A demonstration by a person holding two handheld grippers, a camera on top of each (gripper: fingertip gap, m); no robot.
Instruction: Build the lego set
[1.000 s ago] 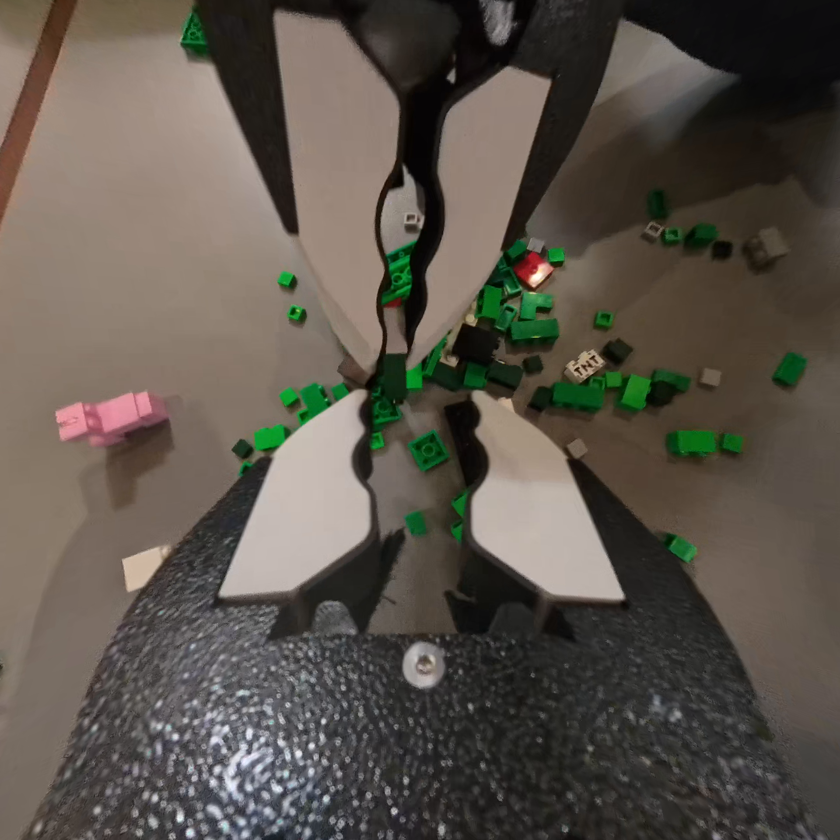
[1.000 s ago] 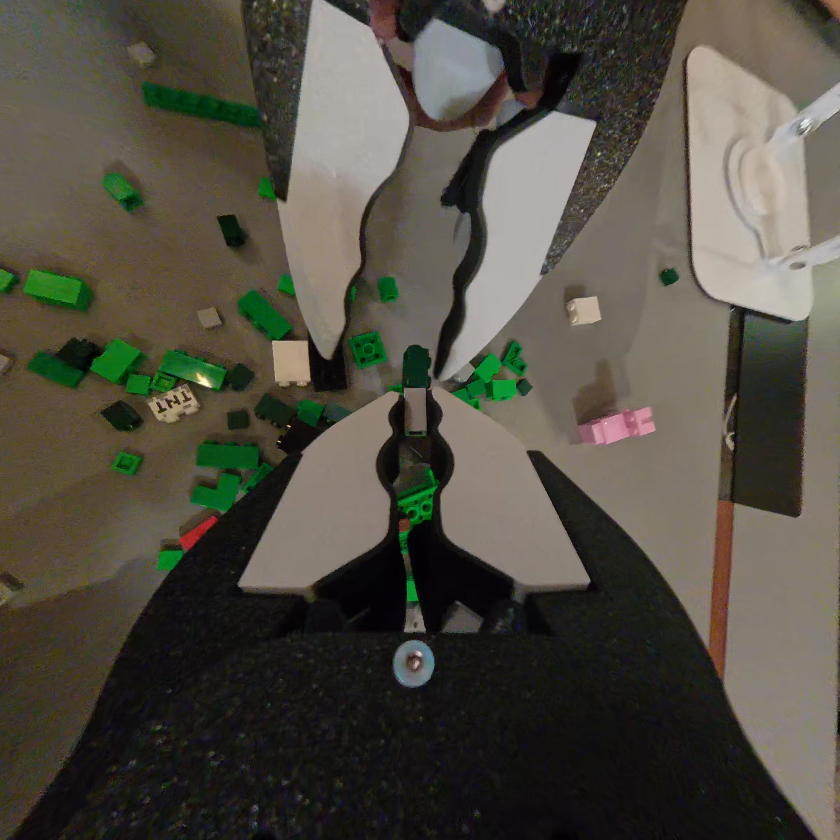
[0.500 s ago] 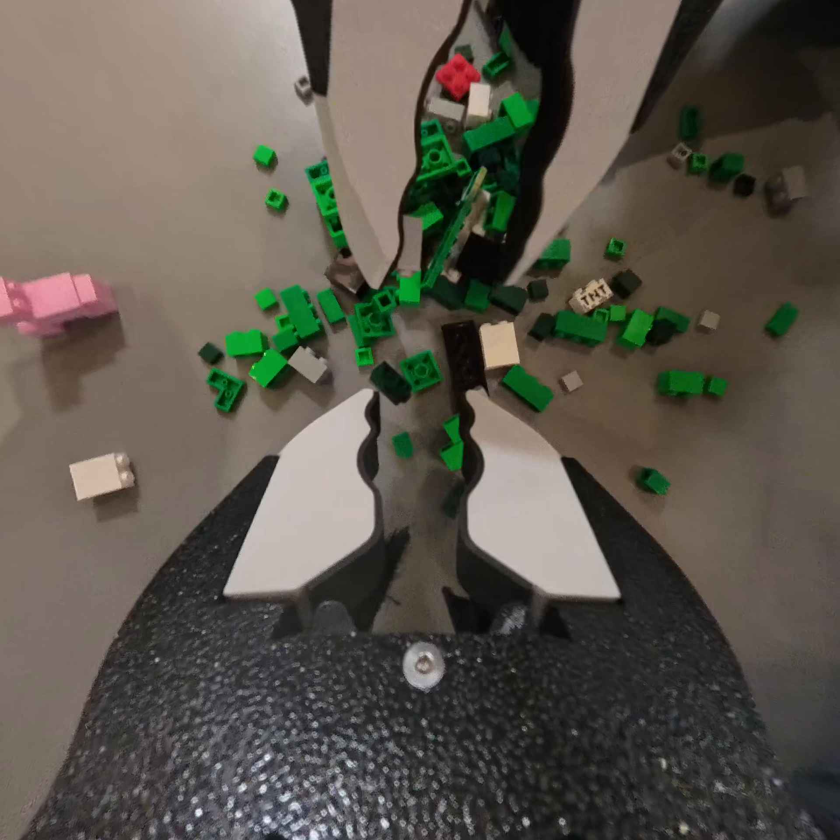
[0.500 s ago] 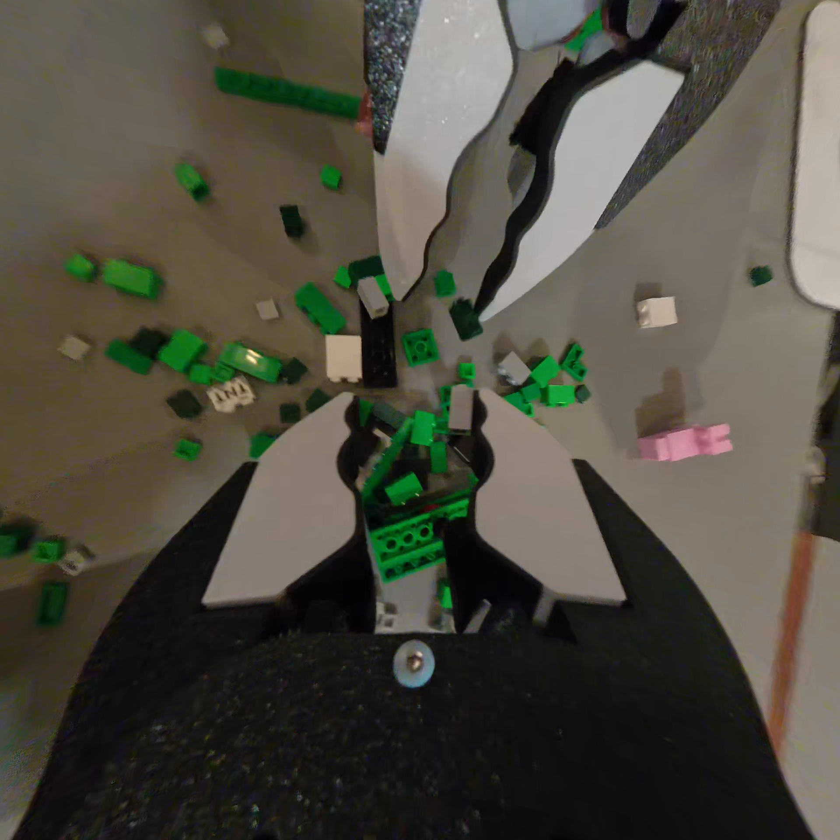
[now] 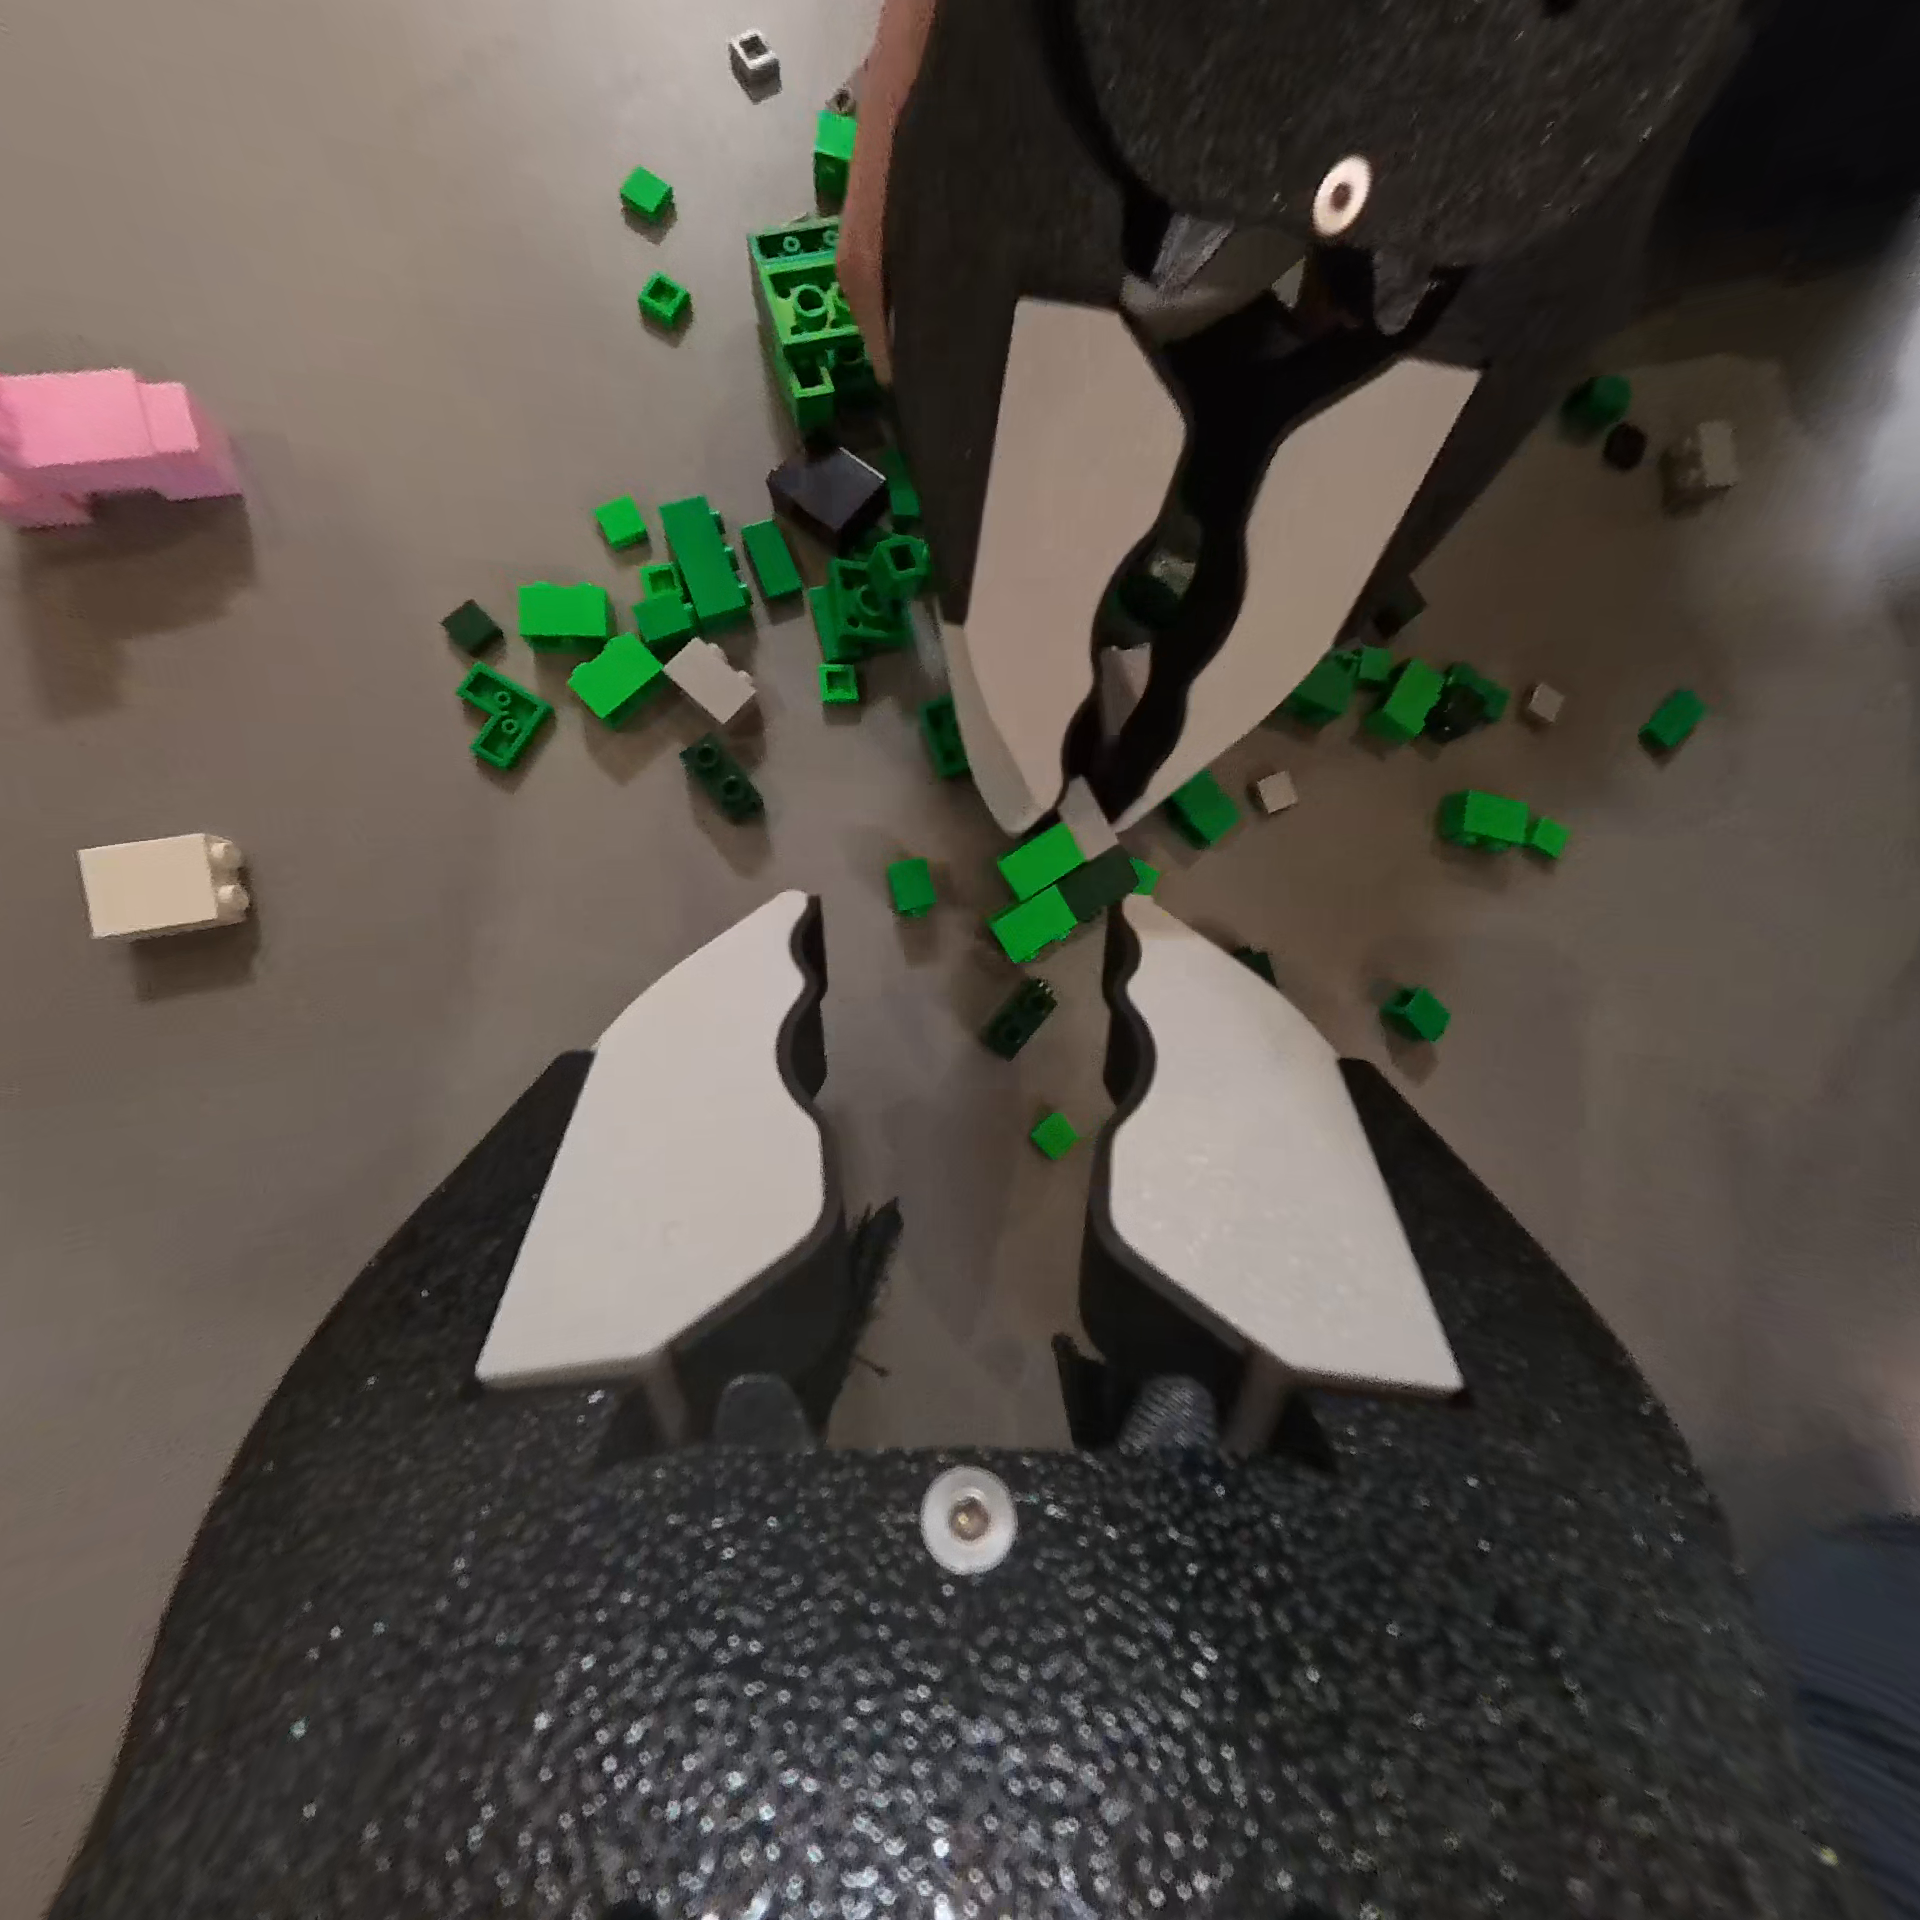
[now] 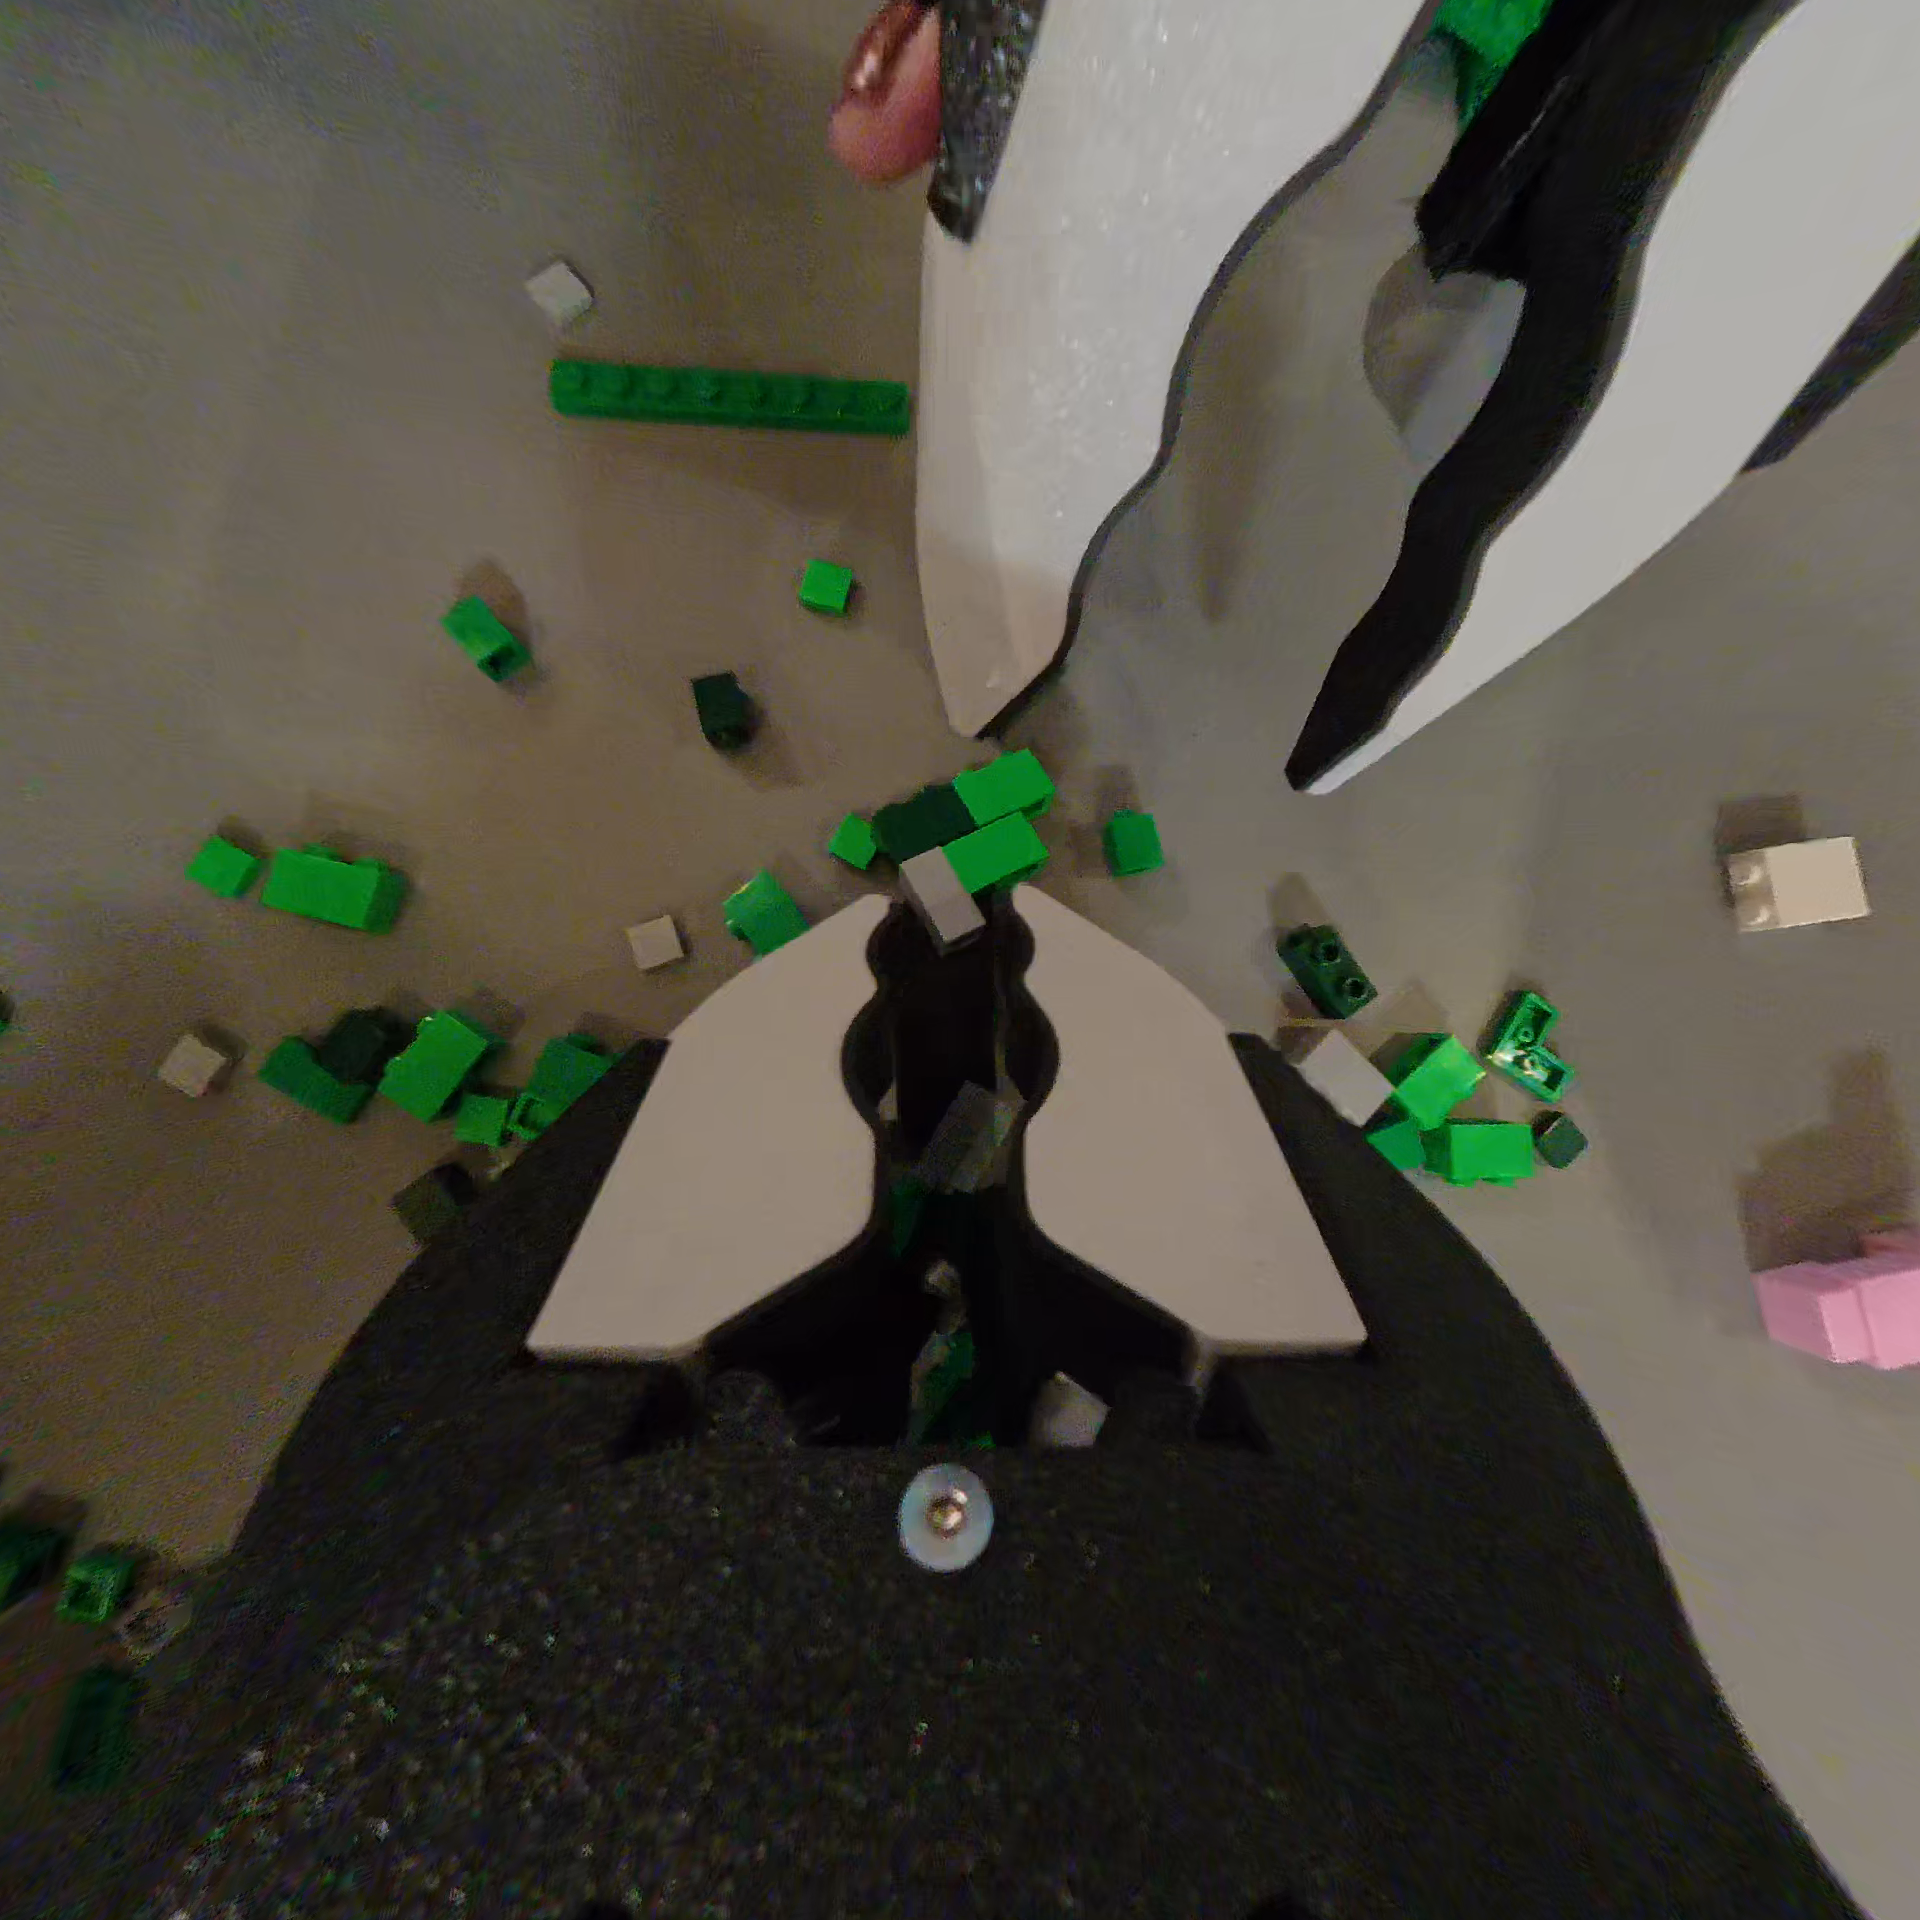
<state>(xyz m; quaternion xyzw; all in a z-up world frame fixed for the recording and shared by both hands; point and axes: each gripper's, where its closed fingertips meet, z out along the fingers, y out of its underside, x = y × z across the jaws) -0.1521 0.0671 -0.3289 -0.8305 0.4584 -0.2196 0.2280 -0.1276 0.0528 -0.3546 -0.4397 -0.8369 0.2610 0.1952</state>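
My right gripper (image 6: 951, 899) is shut on a small grey brick (image 6: 940, 899). The grey brick sits against a little cluster of two bright green bricks and a dark green one (image 6: 977, 821), low over the grey table (image 6: 312, 468). In the left wrist view the right gripper (image 5: 1081, 821) comes down from above, with the grey brick (image 5: 1089, 826) pinched at its tips and the cluster (image 5: 1049, 894) just below. My left gripper (image 5: 964, 912) is open and empty; its right fingertip (image 5: 1127, 925) is close beside the cluster. It also shows open in the right wrist view (image 6: 1138, 748).
Loose green, dark green and grey bricks lie scattered around (image 5: 675, 592). A pink pig figure (image 5: 104, 436) and a white brick (image 5: 156, 883) lie to the left. A long green plate (image 6: 727, 395) lies farther off. A person's fingertip (image 6: 888, 104) shows on the left gripper. Left tips to right tips: about 4 centimeters. The long green plate (image 6: 727, 395) lies around 9 centimeters away from my left fingertips.
My right gripper opened half a second ago and has shut again on the grey brick. My left gripper has opened wider and now stands beside the cluster. Both grippers moved across the table.
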